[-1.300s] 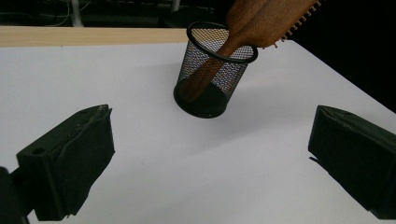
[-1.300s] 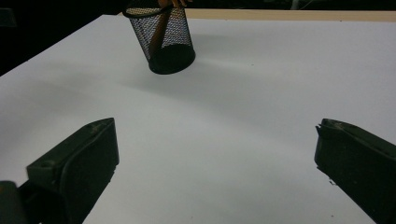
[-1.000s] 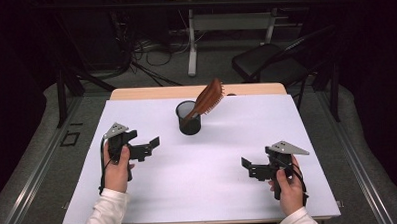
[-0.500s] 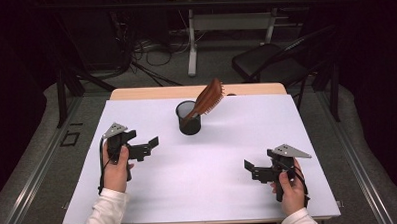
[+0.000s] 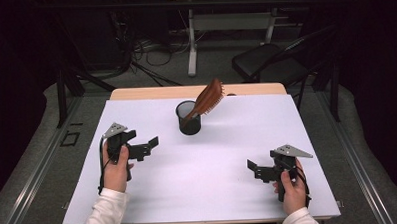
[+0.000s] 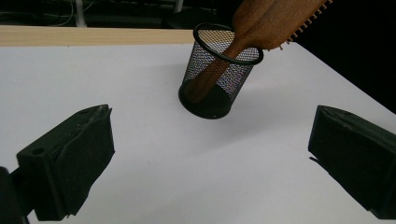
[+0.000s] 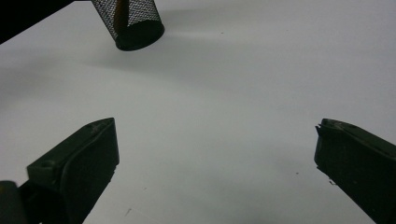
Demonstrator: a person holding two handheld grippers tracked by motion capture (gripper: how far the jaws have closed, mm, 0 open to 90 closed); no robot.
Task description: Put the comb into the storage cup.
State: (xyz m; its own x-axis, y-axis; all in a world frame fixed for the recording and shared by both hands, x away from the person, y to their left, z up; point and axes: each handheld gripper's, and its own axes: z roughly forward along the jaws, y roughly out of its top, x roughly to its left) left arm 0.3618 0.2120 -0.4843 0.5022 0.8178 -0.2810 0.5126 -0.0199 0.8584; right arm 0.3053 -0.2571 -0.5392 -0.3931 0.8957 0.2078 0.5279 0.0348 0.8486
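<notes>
Here's the mesh cup [image 5: 188, 118] standing upright toward the far middle of the white counter [image 5: 229, 186], and everything turns on what's poking out of it: the wooden hairbrush [image 5: 207, 99] sits handle-down inside the cup, its long axis tilted, handle end at the cup's floor and the bristled head leaning up and out over the rim toward the cup's far right. From the left gripper view that lean is plain, the handle [image 6: 211, 74] slanting through the mesh and the head [image 6: 280, 21] hanging past the rim. Now, who's closer? The left hand-held gripper [image 5: 146, 145] sits to the cup's near left, jaws spread wide and empty, pointing across toward the cup's base, and it is clearly the nearer of the two. The right hand-held gripper [image 5: 256, 171] waits well apart on the cup's near right, low over the counter, also released with nothing between its jaws; in its own view the cup [image 7: 128, 21] shows far off at the top edge. My call is the left one has the short line in, though the head leans away from it, so it would meet the cup wall first, and I can't quite judge how firmly the brush is wedged.
</notes>
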